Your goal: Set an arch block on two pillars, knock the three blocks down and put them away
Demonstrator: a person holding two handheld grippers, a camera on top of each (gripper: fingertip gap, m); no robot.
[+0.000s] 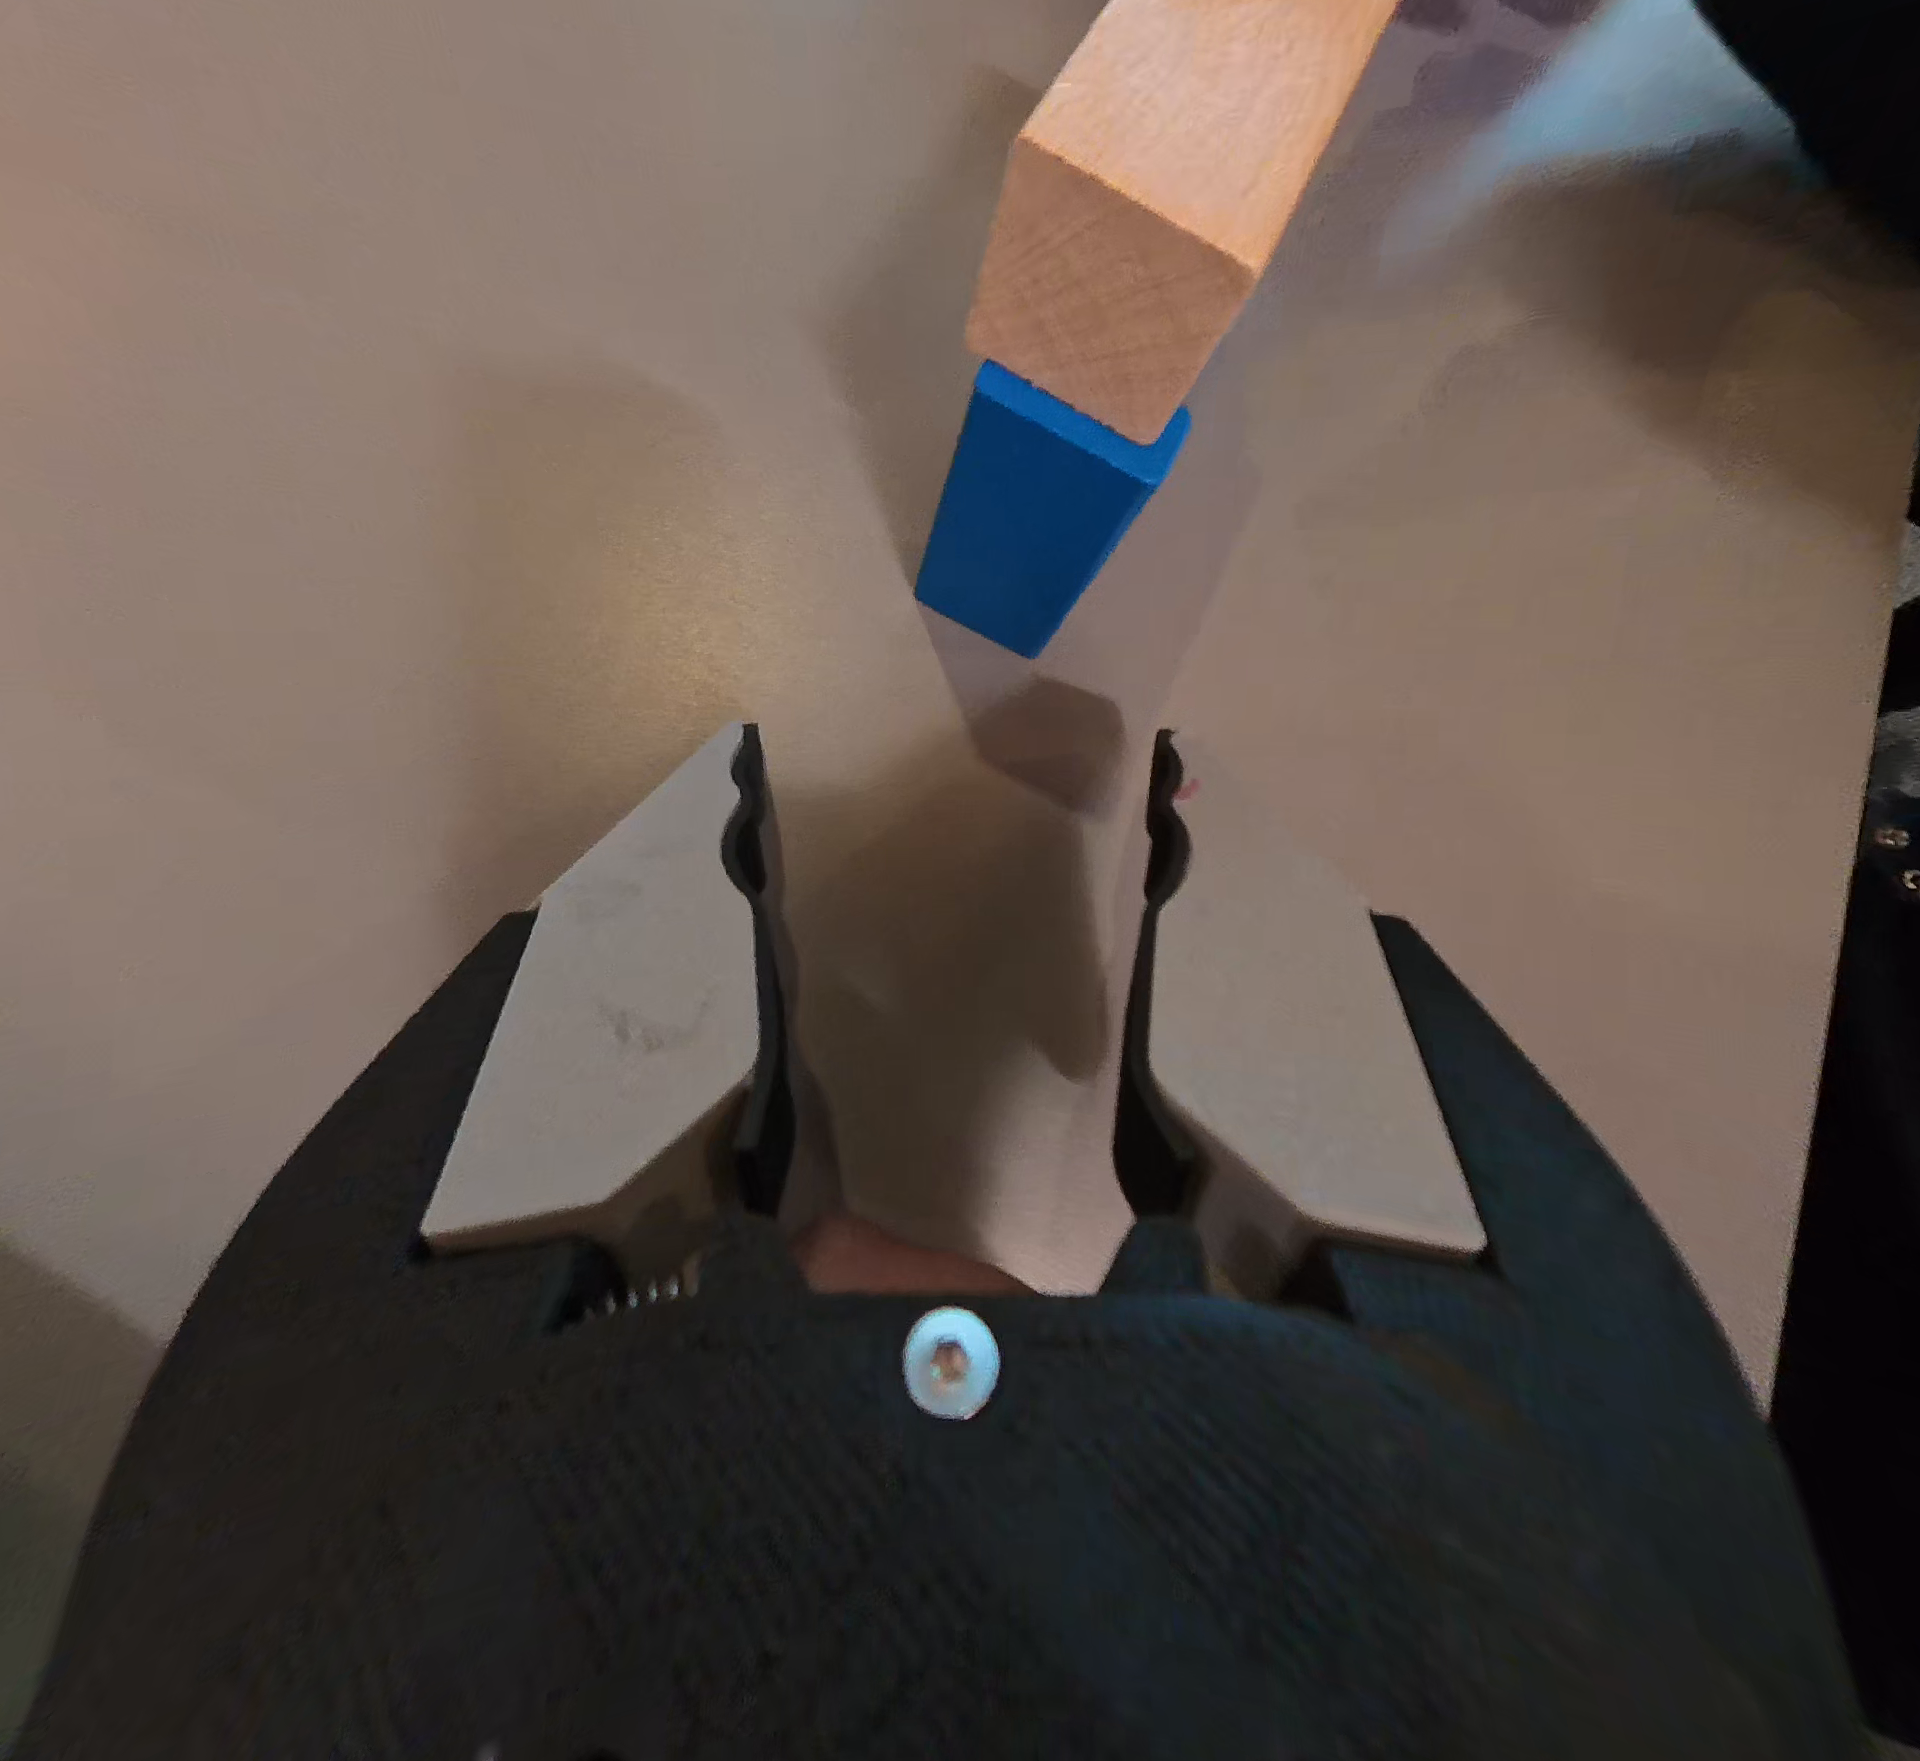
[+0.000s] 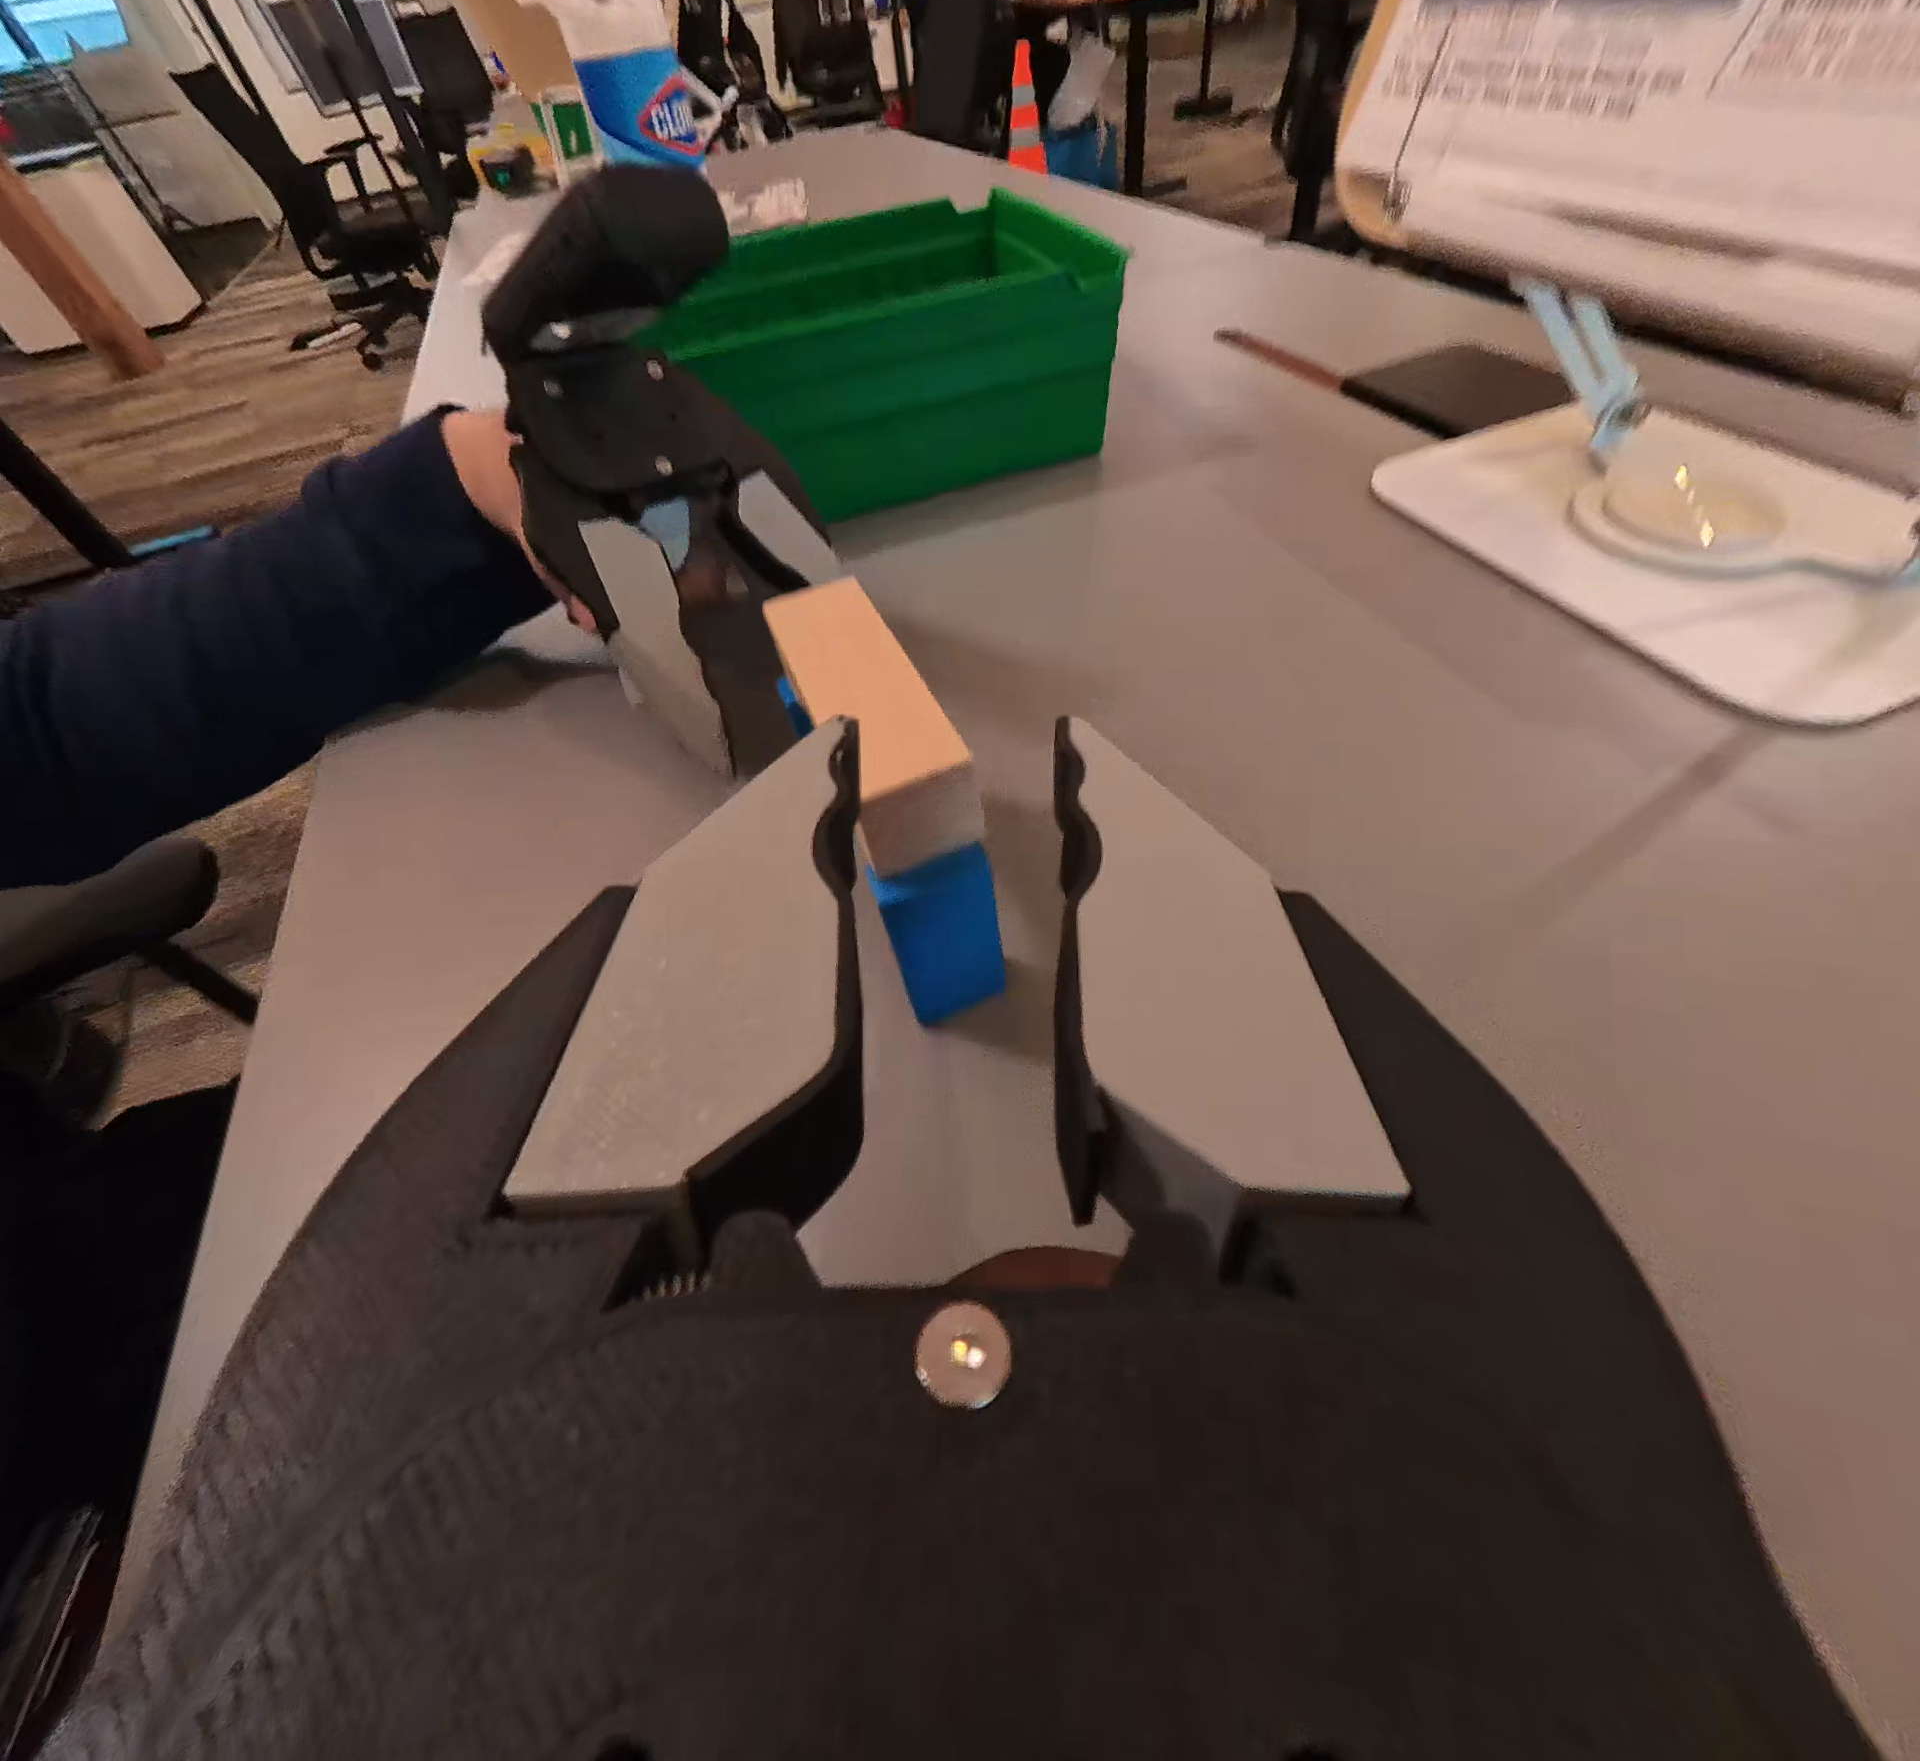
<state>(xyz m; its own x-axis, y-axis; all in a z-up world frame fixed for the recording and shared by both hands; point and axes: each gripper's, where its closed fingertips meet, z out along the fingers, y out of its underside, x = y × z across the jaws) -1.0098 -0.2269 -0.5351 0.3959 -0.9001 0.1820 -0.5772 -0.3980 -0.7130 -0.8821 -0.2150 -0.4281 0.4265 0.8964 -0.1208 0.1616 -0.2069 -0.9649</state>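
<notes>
A plain wooden arch block (image 2: 873, 703) lies across two blue pillars on the grey table (image 2: 1351, 776). The near pillar (image 2: 940, 932) is under its near end. Only a sliver of the far pillar (image 2: 795, 709) shows. My right gripper (image 2: 956, 745) is open around the arch's near end, with its left pad beside the wood and a clear gap at its right pad. My left gripper (image 2: 727, 662) is at the far end, open and empty. In the left wrist view its fingers (image 1: 956, 755) stand apart just short of a blue pillar (image 1: 1039, 516) with the arch (image 1: 1195, 132) on top.
A green bin (image 2: 914, 361) stands behind the blocks at the far side of the table. A white stand base (image 2: 1662, 589) holding a tilted board sits at the right. A wipes canister (image 2: 634, 90) is far back left. A person's dark sleeve (image 2: 260, 610) reaches in from the left. My right fingertips sit around 15 cm from my left ones.
</notes>
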